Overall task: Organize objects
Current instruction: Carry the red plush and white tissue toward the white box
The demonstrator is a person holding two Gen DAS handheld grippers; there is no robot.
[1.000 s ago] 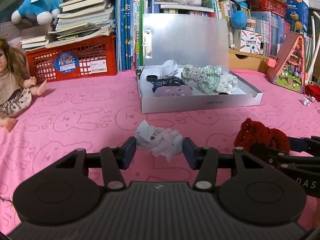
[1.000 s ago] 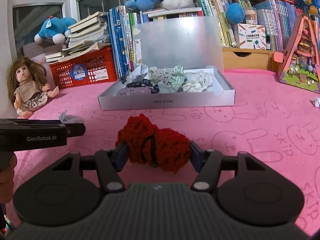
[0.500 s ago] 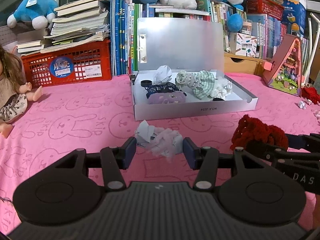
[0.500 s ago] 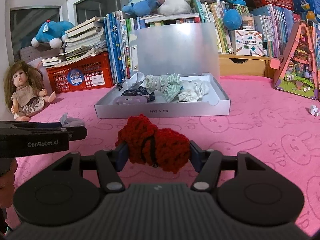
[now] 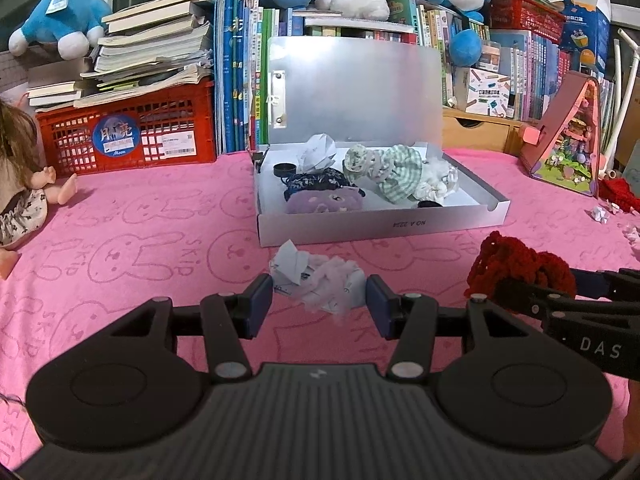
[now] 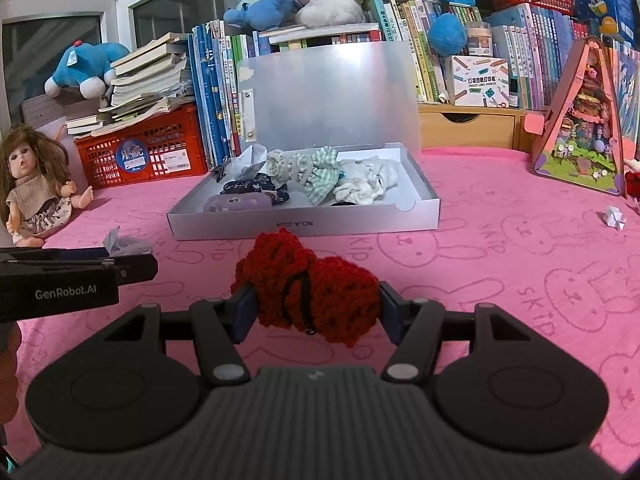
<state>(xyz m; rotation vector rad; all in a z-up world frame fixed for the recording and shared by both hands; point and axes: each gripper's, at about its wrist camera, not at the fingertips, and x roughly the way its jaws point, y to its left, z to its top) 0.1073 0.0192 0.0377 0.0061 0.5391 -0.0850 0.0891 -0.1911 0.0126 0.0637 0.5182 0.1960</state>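
My left gripper (image 5: 319, 300) is shut on a crumpled bundle of pale pink cloth and white paper (image 5: 316, 282), held just above the pink cloth. To its right, my right gripper (image 6: 316, 308) is shut on a red knitted piece (image 6: 312, 292), also visible in the left wrist view (image 5: 520, 268). Straight ahead of both stands a white box (image 5: 384, 225) with its lid upright. It holds several fabric items: a purple one, a dark patterned one, a green checked one and white ones. In the right wrist view the box (image 6: 304, 225) lies ahead and the left gripper (image 6: 132, 268) reaches in from the left.
A pink bunny-print cloth (image 5: 132, 256) covers the table. A doll (image 6: 34, 192) sits at the left, and a red crate (image 5: 128, 136) carries stacked books. Books and plush toys line the back. A pink toy house (image 6: 580, 120) and small paper scraps (image 6: 614, 218) are at the right.
Both grippers keep their hold. The box sits slightly lower and a little nearer in both views; otherwise nothing has shifted.
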